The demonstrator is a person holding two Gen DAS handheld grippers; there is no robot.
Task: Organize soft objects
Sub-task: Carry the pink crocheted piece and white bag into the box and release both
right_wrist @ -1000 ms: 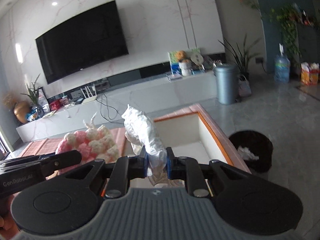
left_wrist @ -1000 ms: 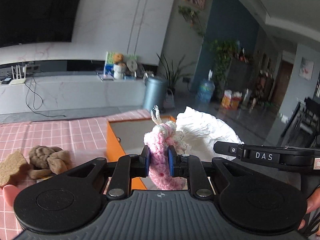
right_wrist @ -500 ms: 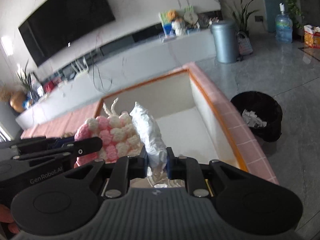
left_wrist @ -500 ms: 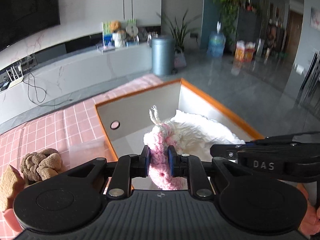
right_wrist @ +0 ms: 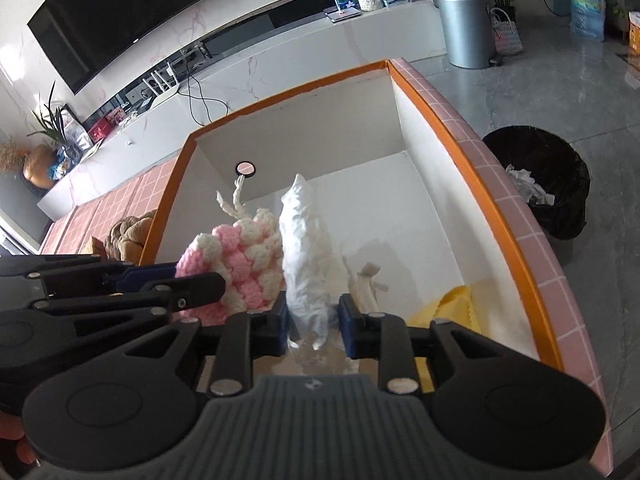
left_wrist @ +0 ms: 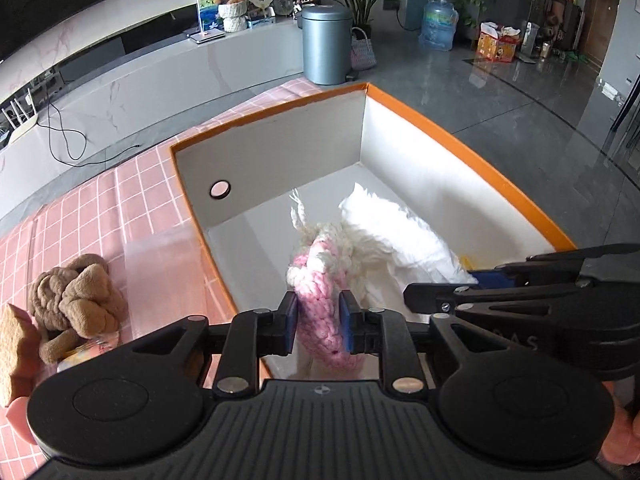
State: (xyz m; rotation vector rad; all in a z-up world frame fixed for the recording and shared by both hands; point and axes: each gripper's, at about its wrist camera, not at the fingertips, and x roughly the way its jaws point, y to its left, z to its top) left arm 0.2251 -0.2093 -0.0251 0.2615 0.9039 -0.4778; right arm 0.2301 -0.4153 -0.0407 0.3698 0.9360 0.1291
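Observation:
My left gripper [left_wrist: 319,322] is shut on a pink and white crocheted piece [left_wrist: 320,312], which also shows in the right wrist view [right_wrist: 236,264]. My right gripper [right_wrist: 313,326] is shut on a white crumpled soft wad [right_wrist: 308,256], seen in the left wrist view [left_wrist: 400,240] too. Both are held over the inside of the orange-rimmed white box [left_wrist: 460,140], side by side. A yellow cloth [right_wrist: 460,304] lies on the box floor at the right. A small pale item [right_wrist: 368,280] lies beside it.
A brown knotted plush [left_wrist: 76,300] and a tan sponge-like piece [left_wrist: 16,352] lie on the pink checked tablecloth [left_wrist: 100,208] left of the box. A black waste bin [right_wrist: 548,184] stands on the floor at the right. A grey bin [left_wrist: 324,44] stands beyond the table.
Both grippers have tilted down and moved forward over the box with their loads still held. The box interior now fills the view.

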